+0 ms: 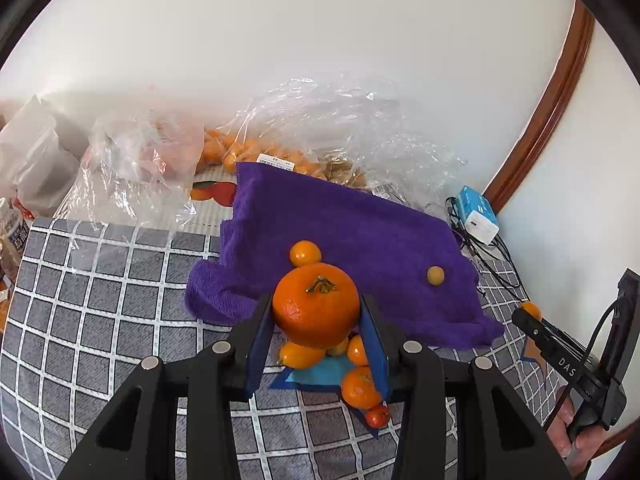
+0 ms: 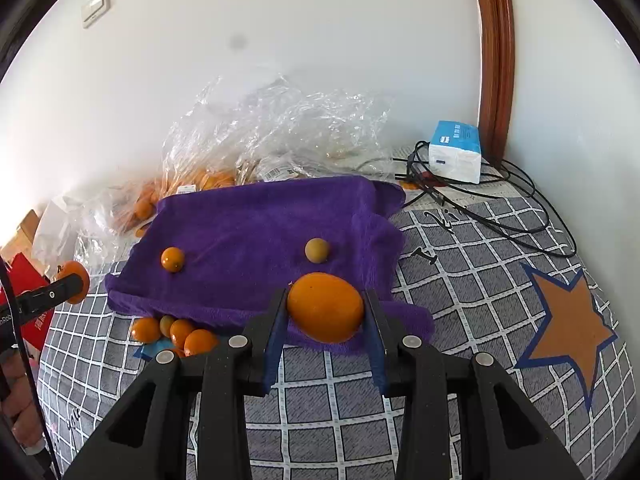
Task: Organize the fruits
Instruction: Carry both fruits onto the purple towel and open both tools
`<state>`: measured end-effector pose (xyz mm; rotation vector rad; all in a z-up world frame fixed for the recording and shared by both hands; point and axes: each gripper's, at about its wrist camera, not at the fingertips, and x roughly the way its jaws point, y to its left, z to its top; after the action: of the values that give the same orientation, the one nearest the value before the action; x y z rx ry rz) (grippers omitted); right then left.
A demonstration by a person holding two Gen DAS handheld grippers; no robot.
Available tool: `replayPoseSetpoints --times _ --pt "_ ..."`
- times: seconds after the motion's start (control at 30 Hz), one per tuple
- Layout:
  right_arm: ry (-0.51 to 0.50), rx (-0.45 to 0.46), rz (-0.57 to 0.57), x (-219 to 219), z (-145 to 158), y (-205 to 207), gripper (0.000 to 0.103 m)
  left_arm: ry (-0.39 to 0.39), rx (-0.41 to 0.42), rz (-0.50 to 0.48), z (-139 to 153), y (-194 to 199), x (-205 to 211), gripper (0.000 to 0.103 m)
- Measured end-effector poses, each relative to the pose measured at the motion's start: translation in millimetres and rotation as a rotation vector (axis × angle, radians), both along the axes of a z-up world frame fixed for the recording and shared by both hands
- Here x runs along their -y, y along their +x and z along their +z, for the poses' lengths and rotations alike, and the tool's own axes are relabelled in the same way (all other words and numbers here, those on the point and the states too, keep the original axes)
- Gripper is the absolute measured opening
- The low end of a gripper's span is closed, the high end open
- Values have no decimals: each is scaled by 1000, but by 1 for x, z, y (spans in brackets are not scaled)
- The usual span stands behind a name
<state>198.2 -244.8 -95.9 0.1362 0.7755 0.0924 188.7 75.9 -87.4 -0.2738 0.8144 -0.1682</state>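
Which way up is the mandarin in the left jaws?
Upright: the mandarin shows its green stem on top, clamped between the left gripper's blue pads.

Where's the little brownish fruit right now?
The brownish fruit lies alone on the purple towel, right of the small orange, in both wrist views.

On the black body of your right gripper (image 1: pixel 532 320), seen from the left wrist, you can read the white letters "DAS". On your left gripper (image 2: pixel 74 282), seen from the right wrist, you can read only a cut-off fragment, "nRob". The white labels on the plastic bags (image 1: pixel 276 162) are too small for you to read.
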Motion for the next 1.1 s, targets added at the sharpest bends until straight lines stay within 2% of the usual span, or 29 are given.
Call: replayPoseSetpoints --times 0.57,1.1 --pt "2 10 6 0 -6 35 36 -1 -9 -3 -9 39 2 40" --pt "-19 -29 3 0 -34 61 36 12 -81 14 -43 70 0 40"
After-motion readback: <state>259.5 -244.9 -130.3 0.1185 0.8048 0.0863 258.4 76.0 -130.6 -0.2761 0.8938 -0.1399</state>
